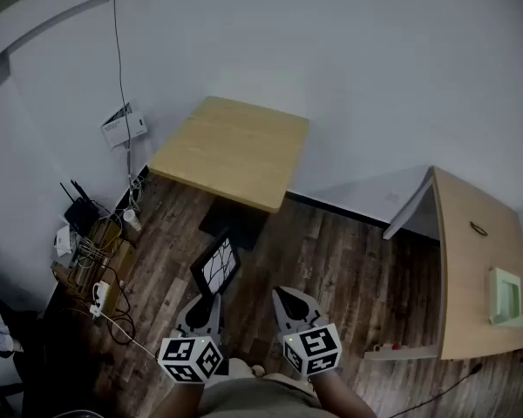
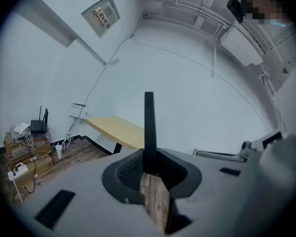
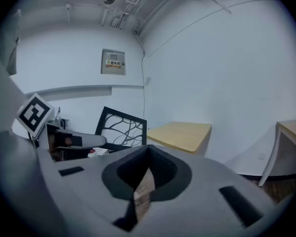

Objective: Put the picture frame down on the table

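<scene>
The picture frame (image 1: 216, 264) is black-edged with a white branch-pattern picture. It is held upright above the wooden floor, short of the light wood table (image 1: 231, 151). My left gripper (image 1: 209, 301) is shut on its lower edge. In the left gripper view the frame (image 2: 149, 127) shows edge-on as a dark bar rising from between the jaws of the left gripper (image 2: 149, 157), with the table (image 2: 119, 131) beyond it. My right gripper (image 1: 288, 298) hangs beside it, shut and holding nothing. From the right gripper (image 3: 148, 151) view, the frame (image 3: 122, 128) stands to the left, apart from its jaws.
A second wood table (image 1: 471, 259) with a pale green box (image 1: 506, 294) stands at the right. A low shelf with a router, cables and a power strip (image 1: 87, 246) sits at the left wall. The first table has a dark base (image 1: 235, 223) on the floor.
</scene>
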Demonstrator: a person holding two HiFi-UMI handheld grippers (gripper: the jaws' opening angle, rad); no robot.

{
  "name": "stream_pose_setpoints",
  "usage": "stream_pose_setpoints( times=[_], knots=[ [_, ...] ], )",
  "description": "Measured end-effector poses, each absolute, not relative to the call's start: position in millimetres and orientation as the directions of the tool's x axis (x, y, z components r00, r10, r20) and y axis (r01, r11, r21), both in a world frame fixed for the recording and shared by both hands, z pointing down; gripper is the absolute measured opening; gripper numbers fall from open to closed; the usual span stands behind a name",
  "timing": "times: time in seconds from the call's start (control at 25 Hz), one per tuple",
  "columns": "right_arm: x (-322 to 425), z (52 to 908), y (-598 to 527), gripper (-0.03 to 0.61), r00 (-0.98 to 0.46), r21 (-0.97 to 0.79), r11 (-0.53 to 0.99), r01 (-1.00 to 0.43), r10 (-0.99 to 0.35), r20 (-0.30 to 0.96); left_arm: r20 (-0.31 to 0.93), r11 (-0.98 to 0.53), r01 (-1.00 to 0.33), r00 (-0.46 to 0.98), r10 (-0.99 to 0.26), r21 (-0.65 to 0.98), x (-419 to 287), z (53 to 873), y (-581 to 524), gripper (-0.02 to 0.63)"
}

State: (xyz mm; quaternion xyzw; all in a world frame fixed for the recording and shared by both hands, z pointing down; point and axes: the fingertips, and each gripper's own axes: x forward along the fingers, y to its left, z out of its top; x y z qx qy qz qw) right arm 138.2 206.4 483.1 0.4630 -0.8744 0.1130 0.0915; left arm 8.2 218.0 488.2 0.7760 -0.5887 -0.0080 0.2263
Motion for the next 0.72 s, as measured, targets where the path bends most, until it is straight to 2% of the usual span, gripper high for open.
stream_pose_setpoints(
  times=[0.4, 0.72],
  knots=[
    [155.6, 473.6, 225.2, 0.0, -0.603, -0.084, 0.605, -0.792, -0.754, 0.261, 0.232, -0.171, -0.904, 0.278, -0.932, 0.393, 28.4, 482.0, 243.4, 0.061],
    [136.3, 470.5, 225.7, 0.0, -0.658, -0.15, 0.642, -0.752, -0.713, 0.242, 0.235, -0.145, -0.902, 0.256, -0.937, 0.406, 16.3, 478.2, 246.5, 0.061]
  ],
)
